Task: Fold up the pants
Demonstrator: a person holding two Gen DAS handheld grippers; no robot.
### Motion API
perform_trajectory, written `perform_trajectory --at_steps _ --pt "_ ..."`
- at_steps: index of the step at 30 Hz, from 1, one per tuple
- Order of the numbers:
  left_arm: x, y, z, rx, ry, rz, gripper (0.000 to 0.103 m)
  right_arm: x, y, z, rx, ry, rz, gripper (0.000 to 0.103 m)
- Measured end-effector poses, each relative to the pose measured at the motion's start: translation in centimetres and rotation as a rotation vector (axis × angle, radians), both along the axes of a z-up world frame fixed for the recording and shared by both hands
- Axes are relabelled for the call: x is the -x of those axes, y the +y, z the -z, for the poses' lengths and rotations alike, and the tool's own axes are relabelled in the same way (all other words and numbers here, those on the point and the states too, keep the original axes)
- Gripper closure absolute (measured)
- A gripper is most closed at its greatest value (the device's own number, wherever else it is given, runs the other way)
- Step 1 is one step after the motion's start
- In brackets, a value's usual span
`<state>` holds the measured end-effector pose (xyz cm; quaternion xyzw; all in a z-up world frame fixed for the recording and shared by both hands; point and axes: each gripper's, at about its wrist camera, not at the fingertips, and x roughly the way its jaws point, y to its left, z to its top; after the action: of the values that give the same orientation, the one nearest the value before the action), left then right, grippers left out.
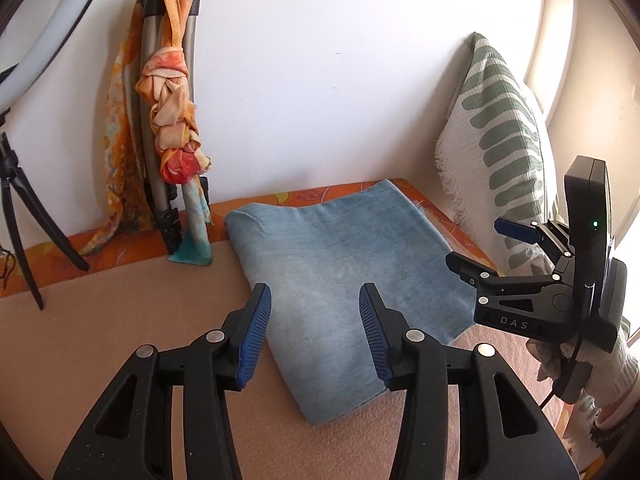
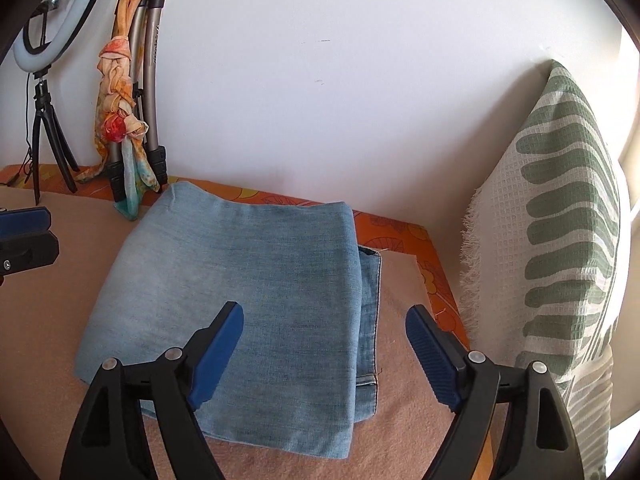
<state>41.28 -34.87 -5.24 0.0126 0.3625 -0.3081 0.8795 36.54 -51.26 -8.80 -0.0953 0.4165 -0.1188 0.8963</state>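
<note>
The light blue denim pants lie folded into a flat rectangle on the tan blanket. In the right wrist view the pants show a hem edge sticking out under the top layer on the right. My left gripper is open and empty, hovering just above the near edge of the pants. My right gripper is open and empty above the pants' near right corner. It also shows in the left wrist view, open at the pants' right side. The left gripper's fingers appear at the left edge of the right wrist view.
A white and green patterned pillow leans against the wall on the right. A folded tripod with an orange scarf tied on it stands at the back left. A ring light on a small black tripod stands further left. An orange sheet shows beyond the blanket.
</note>
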Motion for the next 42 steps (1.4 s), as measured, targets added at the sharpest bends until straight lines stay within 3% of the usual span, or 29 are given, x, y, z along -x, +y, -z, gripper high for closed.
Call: perform_trajectory --at_steps 1,8,10,20,30,34,42 --pt "0.5 0.3 -0.4 0.006 -0.007 -0.001 0.05 0.5 0.2 -0.4 0.002 -0.006 0.001 0.015" --pt "4.1 2.6 -3.4 0.046 -0.031 -0.002 0.049 5.3 1.9 -4.5 -0.025 -0.069 -0.003 0.004" --pt "5.5 3.4 -4.2 0.057 -0.04 0.006 0.043 6.9 2.7 -5.8 -0.019 -0.095 -0.004 0.0" --pt "12.8 7.4 -7.3 0.082 -0.108 0.031 0.032 15.8 7.1 -10.6 -0.062 -0.192 -0.045 0.0" --pt "22.2 10.9 -8.0 0.013 -0.224 0.056 0.022 24.4 11.2 -12.7 -0.117 -0.292 -0.029 0.0" --pt "25.2 11.5 -7.1 -0.01 -0.206 0.073 0.022 26.9 12.5 -12.5 -0.133 -0.298 -0.021 0.0" --pt "29.1 14.2 -6.4 0.023 -0.211 -0.031 0.021 31.2 13.9 -11.6 -0.189 -0.322 0.041 0.0"
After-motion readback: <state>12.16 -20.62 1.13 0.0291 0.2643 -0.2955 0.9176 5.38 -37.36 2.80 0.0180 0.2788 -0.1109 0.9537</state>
